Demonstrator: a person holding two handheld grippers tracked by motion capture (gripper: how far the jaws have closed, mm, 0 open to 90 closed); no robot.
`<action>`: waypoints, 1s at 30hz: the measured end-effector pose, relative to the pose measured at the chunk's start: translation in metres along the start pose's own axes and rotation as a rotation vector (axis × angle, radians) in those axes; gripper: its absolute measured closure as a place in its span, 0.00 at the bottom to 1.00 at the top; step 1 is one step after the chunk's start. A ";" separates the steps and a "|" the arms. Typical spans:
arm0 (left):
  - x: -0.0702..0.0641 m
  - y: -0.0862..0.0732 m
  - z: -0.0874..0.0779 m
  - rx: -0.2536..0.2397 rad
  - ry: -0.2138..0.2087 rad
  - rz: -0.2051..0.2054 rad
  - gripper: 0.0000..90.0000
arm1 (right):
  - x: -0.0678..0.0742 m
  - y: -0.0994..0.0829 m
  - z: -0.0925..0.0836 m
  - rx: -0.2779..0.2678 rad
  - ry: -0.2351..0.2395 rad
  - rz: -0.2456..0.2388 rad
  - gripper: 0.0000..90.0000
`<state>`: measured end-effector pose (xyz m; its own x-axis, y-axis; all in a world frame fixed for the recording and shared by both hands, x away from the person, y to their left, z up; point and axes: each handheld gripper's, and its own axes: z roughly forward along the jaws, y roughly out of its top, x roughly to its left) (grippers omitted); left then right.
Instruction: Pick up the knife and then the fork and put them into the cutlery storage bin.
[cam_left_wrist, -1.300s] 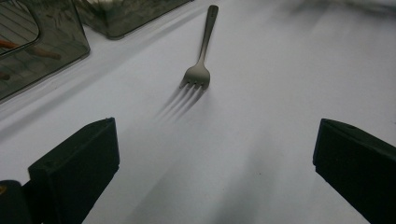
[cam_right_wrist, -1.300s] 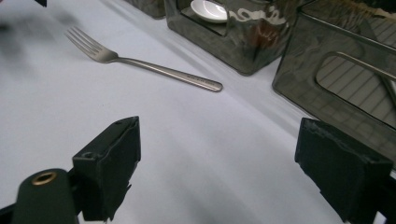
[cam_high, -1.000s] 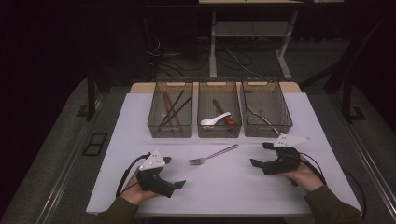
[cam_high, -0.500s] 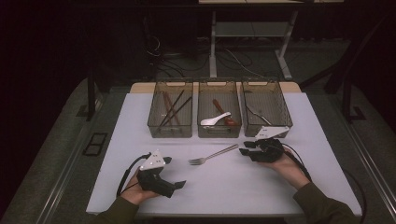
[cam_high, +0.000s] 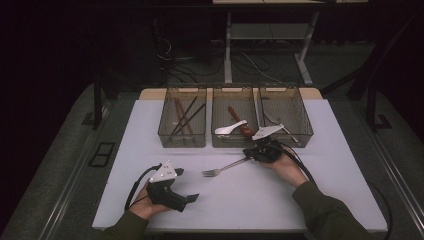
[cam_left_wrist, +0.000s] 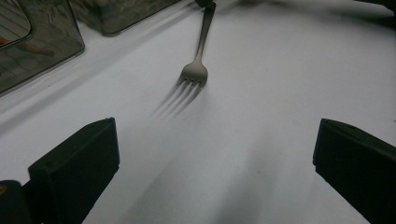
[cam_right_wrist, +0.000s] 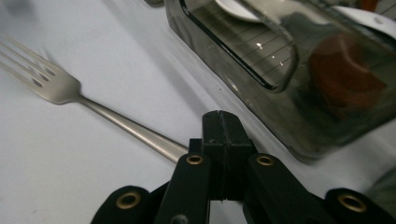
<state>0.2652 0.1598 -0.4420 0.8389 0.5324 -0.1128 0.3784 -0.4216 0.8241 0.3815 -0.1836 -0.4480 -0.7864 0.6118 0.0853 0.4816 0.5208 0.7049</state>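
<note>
Open room: the white desk (cam_high: 330, 165) lies bare along its near half and out to both side edges; my two hands are well apart.
Far edge: three clear bins stand side by side across the middle of the far edge.
Left bin (cam_high: 183, 123): long dark sticks and a brown one, lying slantwise.
Middle bin (cam_high: 235, 122): a white spoon (cam_high: 231, 128) and a dark red one (cam_high: 239, 122).
Right bin (cam_high: 284, 116): thin metal pieces, too dim to name.
Fork (cam_high: 224, 168): flat on the desk just near of the middle bin, prongs toward the left.
Right gripper (cam_high: 254, 154): my jaws have just been closing and are together, clamped on the fork's handle end, close to the middle bin's near wall.
Left gripper (cam_high: 192, 199): my jaws stand wide apart, holding nothing, near the desk's near edge, facing the fork's prongs.
</note>
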 end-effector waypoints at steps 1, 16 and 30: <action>0.000 0.000 0.000 0.000 -0.001 0.001 0.00 | 0.001 0.000 0.002 0.011 0.003 0.003 1.00; 0.000 0.000 0.000 -0.001 -0.003 0.001 0.00 | 0.018 -0.008 -0.017 0.144 0.064 -0.061 1.00; 0.000 0.000 0.000 0.001 -0.004 0.004 0.00 | 0.028 -0.001 -0.029 0.220 0.160 -0.132 0.88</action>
<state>0.2650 0.1593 -0.4422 0.8420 0.5278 -0.1117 0.3755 -0.4247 0.8238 0.3471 -0.1843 -0.4260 -0.8903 0.4378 0.1251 0.4296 0.7165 0.5496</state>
